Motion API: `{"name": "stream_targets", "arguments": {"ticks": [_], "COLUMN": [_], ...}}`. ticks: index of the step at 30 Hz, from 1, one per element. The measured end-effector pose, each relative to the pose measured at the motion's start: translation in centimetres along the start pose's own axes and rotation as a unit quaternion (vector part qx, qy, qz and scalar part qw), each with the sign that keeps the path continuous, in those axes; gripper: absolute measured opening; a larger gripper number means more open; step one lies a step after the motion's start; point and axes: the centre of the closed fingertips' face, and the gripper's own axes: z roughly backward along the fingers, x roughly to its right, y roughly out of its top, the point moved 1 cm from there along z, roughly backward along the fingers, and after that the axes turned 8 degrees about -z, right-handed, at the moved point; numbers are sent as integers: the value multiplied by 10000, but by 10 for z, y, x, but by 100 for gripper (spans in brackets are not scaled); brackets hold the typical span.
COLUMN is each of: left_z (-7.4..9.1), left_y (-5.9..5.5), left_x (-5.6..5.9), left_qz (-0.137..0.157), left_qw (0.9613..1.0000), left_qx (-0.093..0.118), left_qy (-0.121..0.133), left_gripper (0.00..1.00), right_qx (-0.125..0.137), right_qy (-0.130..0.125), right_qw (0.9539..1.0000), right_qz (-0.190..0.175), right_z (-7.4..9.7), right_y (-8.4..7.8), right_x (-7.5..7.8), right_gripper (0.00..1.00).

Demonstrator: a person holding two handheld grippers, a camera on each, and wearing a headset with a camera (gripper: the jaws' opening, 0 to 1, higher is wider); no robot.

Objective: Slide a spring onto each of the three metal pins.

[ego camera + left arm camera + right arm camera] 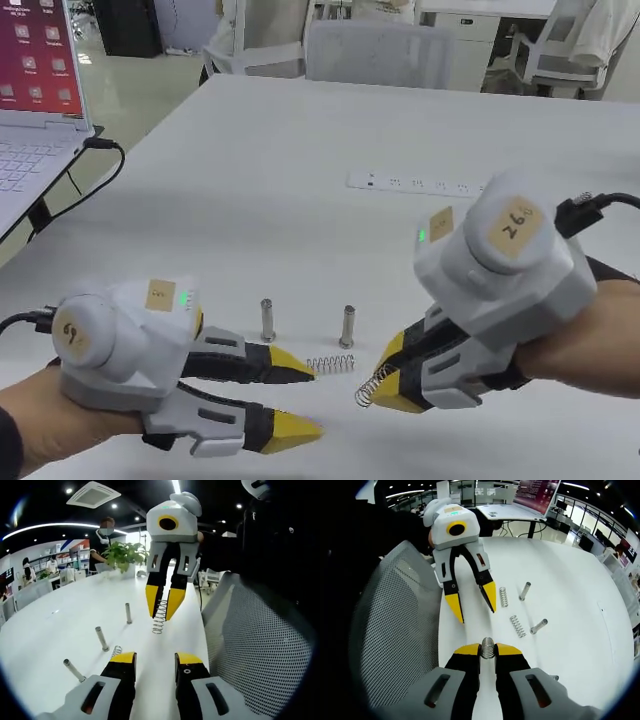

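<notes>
White worktop (300, 150) carries upright pins (268, 320) with a loose spring (331, 364) beside them. The jaws of our right gripper (388, 378) clench a second spring (368, 389), and those of our left gripper (312, 400) stand parted, empty.

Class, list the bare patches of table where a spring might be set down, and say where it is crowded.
Free: the table between power strip and pins; also between laptop and pins. Crowded: around the pins, loose spring, left gripper and right gripper.

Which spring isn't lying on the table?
The spring pinched by the right gripper; the other two springs lie flat on the table.
</notes>
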Motion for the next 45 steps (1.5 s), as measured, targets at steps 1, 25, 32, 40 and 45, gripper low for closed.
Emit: {"name": "stream_targets", "arguments": {"ticks": [1, 25, 32, 40, 45], "left_z": [1, 41, 48, 48, 47], "left_y": [-1, -32, -36, -38, -38], "left_x": [-1, -18, -22, -23, -23], "left_qz": [28, 555, 657, 684, 699], "left_qw": [10000, 9929, 9899, 9886, 9883], "left_qx": [-3, 71, 119, 103, 104], "left_qy": [38, 1054, 1253, 1336, 1350], "left_gripper": [27, 55, 60, 67, 71], "right_qx": [3, -1, -61, -195, -292], "right_qy": [-24, -312, -415, -609, -811], "right_qw": [10000, 9993, 9988, 9976, 9957], "right_qz": [-13, -198, -233, -282, -352], "right_z": [1, 30, 40, 55, 64], "right_y": [0, -5, -7, -12, -18], "right_x": [1, 22, 30, 45, 60], "right_gripper": [8, 8, 8, 8, 8]}}
